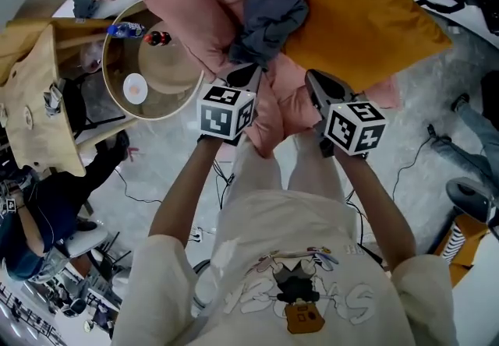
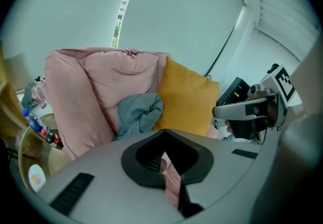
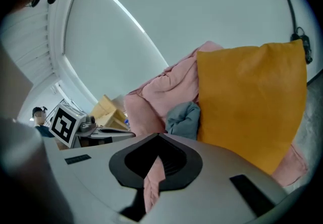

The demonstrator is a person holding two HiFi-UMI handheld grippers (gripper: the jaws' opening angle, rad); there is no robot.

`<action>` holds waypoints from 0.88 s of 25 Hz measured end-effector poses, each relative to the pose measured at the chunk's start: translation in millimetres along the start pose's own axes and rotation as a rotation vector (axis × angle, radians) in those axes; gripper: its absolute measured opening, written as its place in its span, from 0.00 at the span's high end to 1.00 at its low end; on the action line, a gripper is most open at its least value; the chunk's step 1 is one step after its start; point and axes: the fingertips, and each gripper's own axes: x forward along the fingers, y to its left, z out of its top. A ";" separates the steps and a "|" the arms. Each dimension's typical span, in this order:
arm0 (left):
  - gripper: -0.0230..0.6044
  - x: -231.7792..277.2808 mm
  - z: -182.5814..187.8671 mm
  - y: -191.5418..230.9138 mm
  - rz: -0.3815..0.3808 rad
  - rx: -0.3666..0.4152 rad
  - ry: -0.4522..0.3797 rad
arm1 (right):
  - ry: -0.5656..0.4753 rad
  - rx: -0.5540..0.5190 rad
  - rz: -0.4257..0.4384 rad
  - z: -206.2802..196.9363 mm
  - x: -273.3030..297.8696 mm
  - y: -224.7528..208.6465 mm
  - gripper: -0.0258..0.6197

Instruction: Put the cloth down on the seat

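A pink cloth (image 1: 274, 114) hangs bunched between my two grippers, in front of the seat. My left gripper (image 1: 243, 75) is shut on its left part; in the left gripper view a pink fold (image 2: 170, 180) is pinched in the shut jaws (image 2: 164, 160). My right gripper (image 1: 321, 87) is shut on its right part, with a pink fold (image 3: 153, 182) in its jaws (image 3: 154, 165). The seat is a soft pink cushioned sofa (image 1: 191, 1) just beyond the grippers. A yellow pillow (image 1: 366, 21) and a crumpled grey-blue garment (image 1: 269, 21) lie on it.
A round wooden table (image 1: 117, 75) stands left of the seat with small bottles (image 1: 125, 30) and a white disc (image 1: 134, 88). A tan cardboard piece (image 1: 31, 95) is further left. A seated person (image 1: 47, 220), cables and shoes (image 1: 460, 103) are on the pale floor.
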 end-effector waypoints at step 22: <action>0.96 -120.7 19.0 -74.9 0.094 0.000 -0.152 | 0.020 -0.175 0.173 -15.7 -61.7 93.9 0.93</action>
